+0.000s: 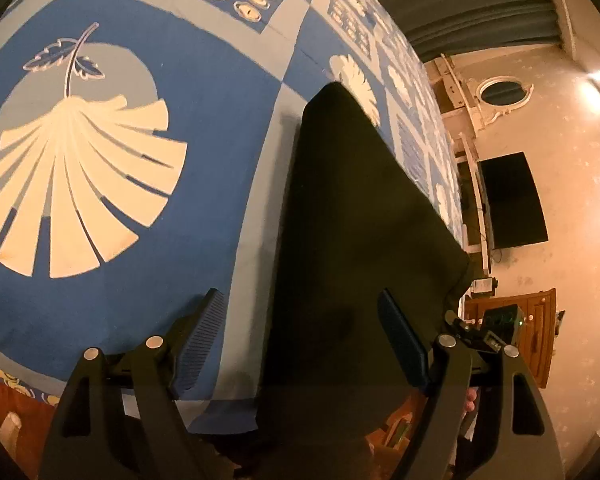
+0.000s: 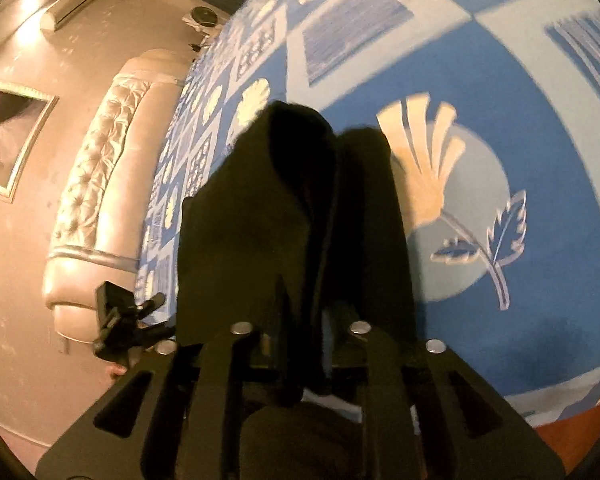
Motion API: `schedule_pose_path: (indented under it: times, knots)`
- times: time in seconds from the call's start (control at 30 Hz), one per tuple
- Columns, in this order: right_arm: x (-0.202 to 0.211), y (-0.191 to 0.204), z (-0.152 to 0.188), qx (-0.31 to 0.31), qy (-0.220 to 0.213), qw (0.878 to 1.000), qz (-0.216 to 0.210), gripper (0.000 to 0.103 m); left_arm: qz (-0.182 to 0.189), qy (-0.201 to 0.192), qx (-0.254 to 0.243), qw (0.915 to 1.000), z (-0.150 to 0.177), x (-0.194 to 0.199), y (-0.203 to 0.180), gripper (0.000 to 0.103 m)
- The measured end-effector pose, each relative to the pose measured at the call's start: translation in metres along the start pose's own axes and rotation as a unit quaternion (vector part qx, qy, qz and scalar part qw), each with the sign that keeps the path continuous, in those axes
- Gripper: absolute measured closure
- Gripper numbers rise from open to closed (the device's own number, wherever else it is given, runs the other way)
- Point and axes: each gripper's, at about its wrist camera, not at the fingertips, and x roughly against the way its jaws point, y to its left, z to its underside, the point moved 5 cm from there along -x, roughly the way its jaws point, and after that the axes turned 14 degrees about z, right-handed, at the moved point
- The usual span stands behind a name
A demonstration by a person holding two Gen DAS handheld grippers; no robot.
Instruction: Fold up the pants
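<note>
The black pants (image 1: pixel 352 216) lie as a long dark strip on the blue patterned bedspread (image 1: pixel 204 88), running away from me near the bed's right edge. My left gripper (image 1: pixel 300 344) is open; its fingers stand wide apart on either side of the near end of the pants. In the right wrist view the pants (image 2: pixel 260 216) are bunched and lifted, draping over my right gripper (image 2: pixel 304 320), which is shut on the black fabric. The right fingertips are hidden in the cloth.
The bedspread (image 2: pixel 500 300) covers a large bed with a tufted cream headboard (image 2: pixel 100 184). Beyond the bed edge are a wall-mounted black TV (image 1: pixel 512 200), a wooden cabinet (image 1: pixel 532 328) and a framed picture (image 2: pixel 8 136). The other gripper (image 1: pixel 496 328) shows at the right.
</note>
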Motion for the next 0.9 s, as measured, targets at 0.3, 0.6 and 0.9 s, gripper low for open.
schedule_pose_path:
  times: [0.3,0.6,0.9]
  knots:
    - [0.004,-0.006,0.017,-0.003,0.038,0.998,-0.045,0.039,0.010,0.018,0.013,0.9997,0.012,-0.009,-0.001,0.026]
    - [-0.006,0.010,0.028,0.049,0.050,0.997,-0.020,0.083,0.001,0.026,-0.006,0.9996,0.024,-0.030,-0.015,0.021]
    - [0.011,0.004,0.016,0.049,0.022,0.999,0.000,0.091,0.009,0.015,0.001,0.9998,0.026,-0.027,-0.015,0.021]
